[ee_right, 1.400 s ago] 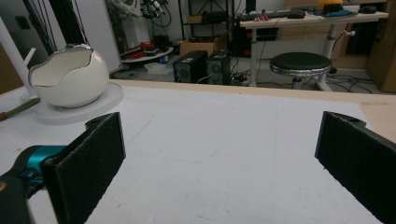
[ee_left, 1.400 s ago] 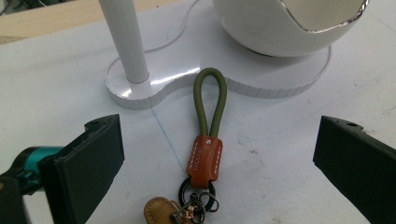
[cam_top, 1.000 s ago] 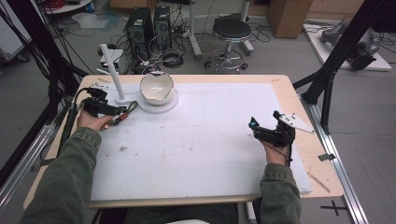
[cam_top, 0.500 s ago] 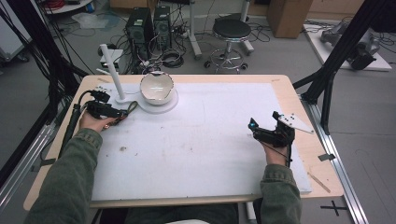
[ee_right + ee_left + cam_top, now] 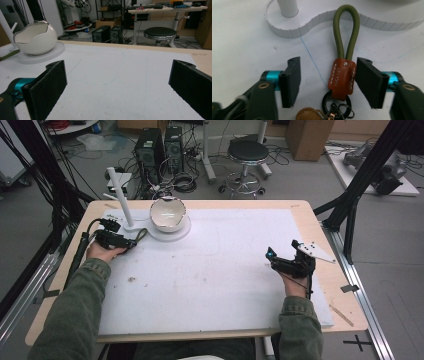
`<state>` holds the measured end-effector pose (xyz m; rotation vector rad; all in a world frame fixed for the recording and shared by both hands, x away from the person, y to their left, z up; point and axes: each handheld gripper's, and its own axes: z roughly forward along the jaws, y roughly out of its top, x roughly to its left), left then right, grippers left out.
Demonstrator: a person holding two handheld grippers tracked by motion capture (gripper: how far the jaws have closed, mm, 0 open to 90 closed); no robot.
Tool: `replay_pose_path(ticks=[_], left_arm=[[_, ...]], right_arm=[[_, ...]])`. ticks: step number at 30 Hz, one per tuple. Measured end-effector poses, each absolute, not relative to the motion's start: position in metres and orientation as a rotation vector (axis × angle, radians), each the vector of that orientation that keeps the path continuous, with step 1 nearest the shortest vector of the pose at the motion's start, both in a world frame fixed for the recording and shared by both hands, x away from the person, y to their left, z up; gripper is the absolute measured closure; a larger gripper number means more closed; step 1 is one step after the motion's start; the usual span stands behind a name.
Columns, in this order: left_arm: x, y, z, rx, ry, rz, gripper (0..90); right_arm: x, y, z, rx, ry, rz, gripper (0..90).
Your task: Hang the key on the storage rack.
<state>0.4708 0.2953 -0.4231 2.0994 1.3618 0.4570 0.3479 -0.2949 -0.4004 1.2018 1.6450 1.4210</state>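
A keychain with an olive-green cord loop [image 5: 345, 27] and a brown leather tab [image 5: 342, 78] lies flat on the white mat. My left gripper [image 5: 328, 62] is open, with a jaw on each side of the tab; the tab sits close against the right-hand jaw. A black key ring [image 5: 336, 102] and a tan fob hang off the tab's near end. In the high view the left gripper [image 5: 129, 240] is at the far left, with the keychain [image 5: 141, 234] pointing toward the white stand. My right gripper [image 5: 282, 250] rests at the right, open and holding nothing [image 5: 119, 66].
A white egg-shaped bowl [image 5: 167, 213] [image 5: 35, 37] sits on a round white stand [image 5: 175, 232] [image 5: 317, 21] with an upright white post [image 5: 120, 195] at the mat's far left. The wooden table edge [image 5: 345, 290] borders the white mat [image 5: 215, 280].
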Motion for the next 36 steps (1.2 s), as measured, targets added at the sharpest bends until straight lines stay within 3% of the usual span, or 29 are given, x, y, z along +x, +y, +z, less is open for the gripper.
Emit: replay_pose_path(ticks=[5,8,21,36], left_arm=[[0.470,0.290,-0.427,2.133,1.348,0.469,53.2],[0.469,0.290,-0.426,2.141,1.326,0.472,66.7],[0.465,0.286,-0.422,2.199,1.271,0.574,69.8],[0.457,0.294,-0.402,2.130,1.260,0.538,70.4]], right_arm=[[0.348,-0.296,-0.400,1.206,1.641,1.425,0.6],[0.348,-0.296,-0.400,1.203,1.641,1.425,0.6],[0.348,-0.296,-0.401,1.202,1.640,1.425,0.6],[0.347,-0.296,-0.400,1.204,1.637,1.430,0.6]])
